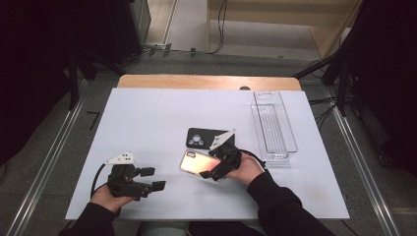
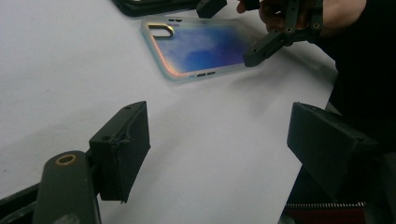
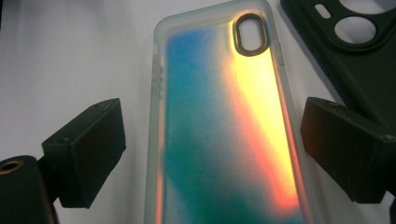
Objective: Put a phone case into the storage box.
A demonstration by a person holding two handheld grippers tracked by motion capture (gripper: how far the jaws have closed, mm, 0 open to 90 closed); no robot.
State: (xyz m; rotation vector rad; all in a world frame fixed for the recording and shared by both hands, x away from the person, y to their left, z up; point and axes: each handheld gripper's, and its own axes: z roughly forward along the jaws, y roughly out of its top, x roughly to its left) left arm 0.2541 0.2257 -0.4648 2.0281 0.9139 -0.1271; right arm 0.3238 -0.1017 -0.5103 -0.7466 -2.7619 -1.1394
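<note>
1. Right gripper view: the right gripper (image 3: 212, 154) stands wide, its jaws straddling the iridescent phone case (image 3: 224, 135), which lies flat on the white table (image 3: 70, 56) beside the black phone case (image 3: 359, 42).
2. Risk: the thin, flat case may slide or tilt if the pads close unevenly.
3. The left gripper (image 2: 217, 140) rests wide and empty.

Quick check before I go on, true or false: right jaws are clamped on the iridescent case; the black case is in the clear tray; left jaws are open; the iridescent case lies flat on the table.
1. The right gripper is clamped on the iridescent case: false, its jaws straddle it, open.
2. The black case is in the clear tray: false, it lies on the table.
3. The left gripper is open: true.
4. The iridescent case lies flat: true.
</note>
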